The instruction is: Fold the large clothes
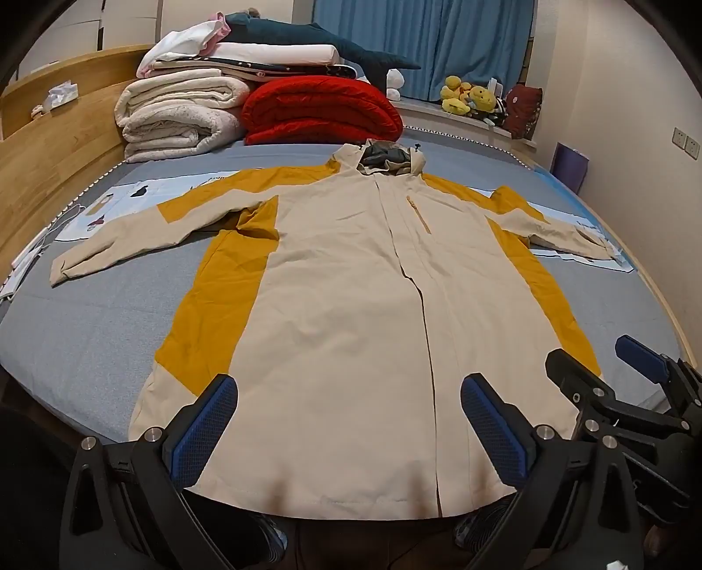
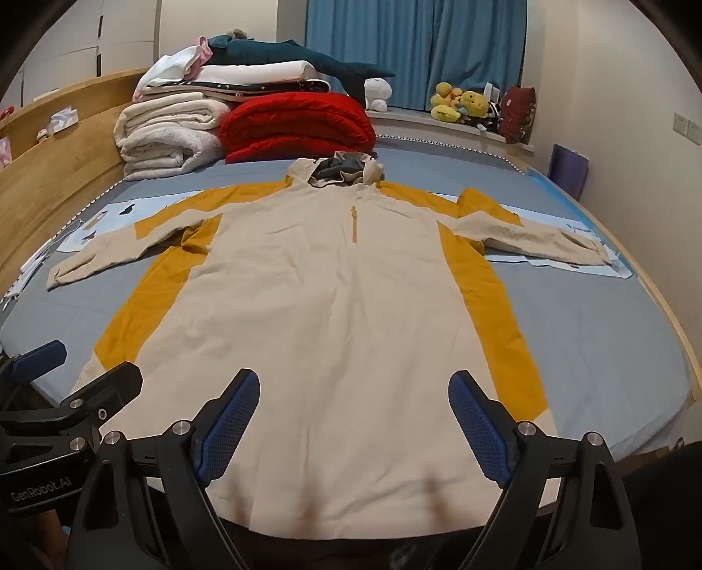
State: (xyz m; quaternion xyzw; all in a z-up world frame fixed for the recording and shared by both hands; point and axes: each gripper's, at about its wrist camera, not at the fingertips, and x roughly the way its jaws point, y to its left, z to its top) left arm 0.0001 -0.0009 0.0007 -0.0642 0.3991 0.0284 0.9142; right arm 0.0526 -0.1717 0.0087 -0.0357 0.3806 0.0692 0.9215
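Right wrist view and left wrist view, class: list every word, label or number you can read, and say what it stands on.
"GenRobot.AI": white lettering on the left gripper body, right wrist view.
Print on the pale sheet under the jacket: too small to read.
Nothing else readable.

red quilt (image 1: 320,109) beside folded white blankets (image 1: 175,118); plush toys (image 1: 469,98) by blue curtain (image 1: 421,39).

My two wrist cameras sit side by side at the foot of the bed (image 1: 66,350), both tilted downward and facing the headboard (image 1: 52,144). Each looks out between its own fingers, close above the jacket (image 1: 342,285) hem. Both share the whole jacket, the folded bedding (image 2: 171,131) and curtains (image 2: 412,48) beyond.
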